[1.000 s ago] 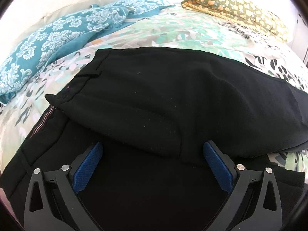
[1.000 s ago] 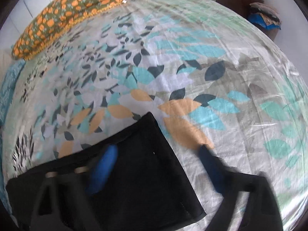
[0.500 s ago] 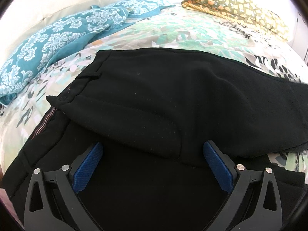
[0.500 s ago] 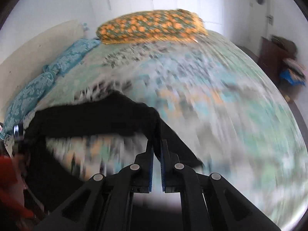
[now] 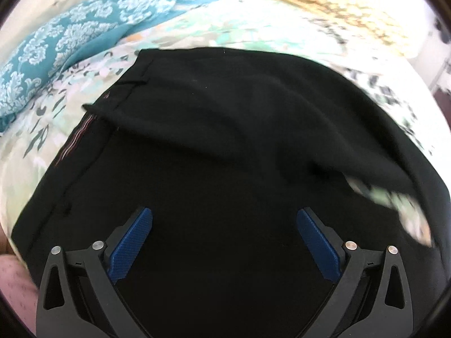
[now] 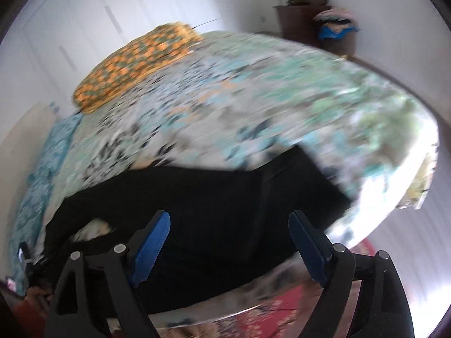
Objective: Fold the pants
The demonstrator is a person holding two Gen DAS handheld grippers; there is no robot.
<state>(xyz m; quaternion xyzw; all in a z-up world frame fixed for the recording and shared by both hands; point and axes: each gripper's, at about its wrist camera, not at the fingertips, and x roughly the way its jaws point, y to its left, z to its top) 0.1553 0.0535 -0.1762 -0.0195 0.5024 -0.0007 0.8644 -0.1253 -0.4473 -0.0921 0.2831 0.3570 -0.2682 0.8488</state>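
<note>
Floral bedspread (image 6: 282, 90) underneath, black pants (image 5: 225, 140) half doubled over

Pants' length runs sideways across both grippers; right gripper (image 6: 228, 242) jaws just sprang apart, nothing pinched, left gripper (image 5: 224, 239) spread empty over the waistband end, the closer hand

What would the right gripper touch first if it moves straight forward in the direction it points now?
Most likely the black pants on the bed: dark cloth fills the space ahead of the open right gripper, with nothing between. The picture is blurred, so depth is uncertain.
</note>
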